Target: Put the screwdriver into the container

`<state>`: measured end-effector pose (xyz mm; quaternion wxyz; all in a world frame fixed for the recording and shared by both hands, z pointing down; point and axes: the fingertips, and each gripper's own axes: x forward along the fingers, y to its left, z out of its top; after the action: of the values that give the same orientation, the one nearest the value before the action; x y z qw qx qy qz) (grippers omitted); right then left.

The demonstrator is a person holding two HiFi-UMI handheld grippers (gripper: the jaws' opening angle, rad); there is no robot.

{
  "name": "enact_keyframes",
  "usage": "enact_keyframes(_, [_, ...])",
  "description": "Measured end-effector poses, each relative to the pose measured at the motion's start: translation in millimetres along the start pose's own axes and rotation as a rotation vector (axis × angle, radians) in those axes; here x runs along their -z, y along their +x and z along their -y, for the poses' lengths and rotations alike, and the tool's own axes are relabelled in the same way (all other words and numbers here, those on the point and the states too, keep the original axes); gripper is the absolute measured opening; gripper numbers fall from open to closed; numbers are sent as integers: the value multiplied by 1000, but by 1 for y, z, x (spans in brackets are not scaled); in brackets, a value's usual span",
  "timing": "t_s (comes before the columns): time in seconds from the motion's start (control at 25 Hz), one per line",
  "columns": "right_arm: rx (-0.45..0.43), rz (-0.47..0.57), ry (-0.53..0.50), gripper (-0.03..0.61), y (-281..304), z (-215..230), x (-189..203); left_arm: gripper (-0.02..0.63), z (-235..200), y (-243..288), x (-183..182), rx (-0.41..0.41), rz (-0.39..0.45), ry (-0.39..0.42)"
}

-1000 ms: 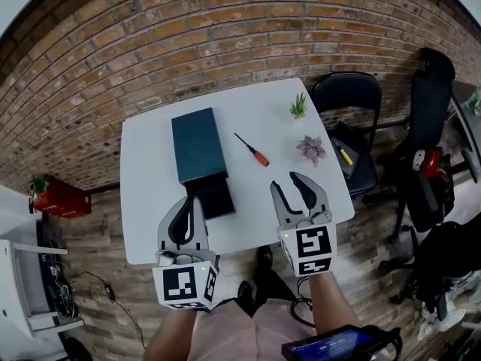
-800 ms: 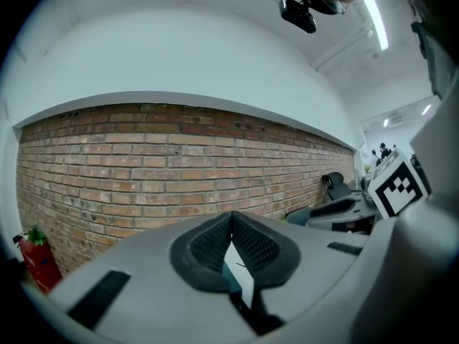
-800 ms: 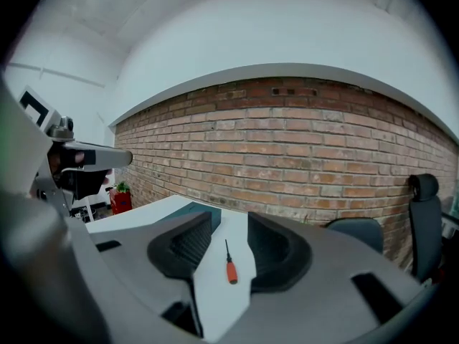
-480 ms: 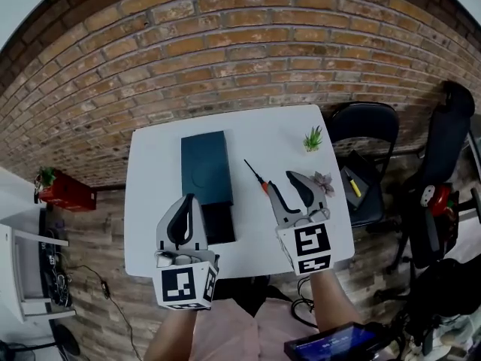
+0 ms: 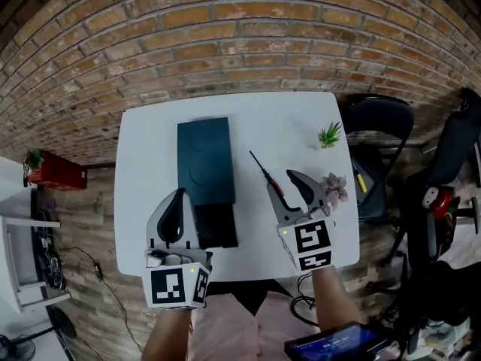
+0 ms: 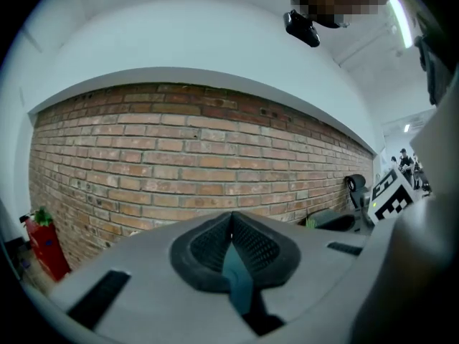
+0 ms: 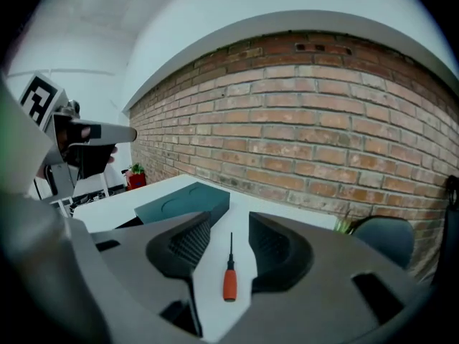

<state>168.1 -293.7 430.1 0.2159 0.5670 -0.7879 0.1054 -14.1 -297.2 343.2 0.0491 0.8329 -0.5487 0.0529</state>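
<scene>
A screwdriver (image 5: 264,173) with an orange handle and a thin black shaft lies on the white table (image 5: 150,141), right of the container. The container (image 5: 204,159) is a long dark teal box with a black part (image 5: 216,226) sticking out at its near end. My right gripper (image 5: 284,180) is open and hangs just above the screwdriver's handle. In the right gripper view the screwdriver (image 7: 229,274) lies lengthwise between the spread fingers (image 7: 188,246), with the container (image 7: 183,203) to the left. My left gripper (image 5: 178,198) is shut on nothing by the container's near end, and its pads (image 6: 215,246) meet.
A small green plant (image 5: 328,135) and a pink succulent (image 5: 335,189) stand near the table's right edge. A black chair (image 5: 376,149) sits beyond that edge. A red object (image 5: 49,179) lies on the floor at the left, and a brick wall (image 5: 240,43) runs behind the table.
My right gripper has moved forward to the screwdriver, which now lies between its open jaws. The head view has shifted. The left gripper stays shut near the container's near end.
</scene>
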Motion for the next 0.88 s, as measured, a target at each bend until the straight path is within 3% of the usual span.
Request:
enact_keyframes(0.48, [-45, -242, 41, 181, 53, -2, 108, 11, -21, 36, 58, 3, -133, -41])
enact_keyframes(0.88, [-56, -318, 71, 186, 64, -1, 146, 11, -26, 48, 79, -3, -174, -53])
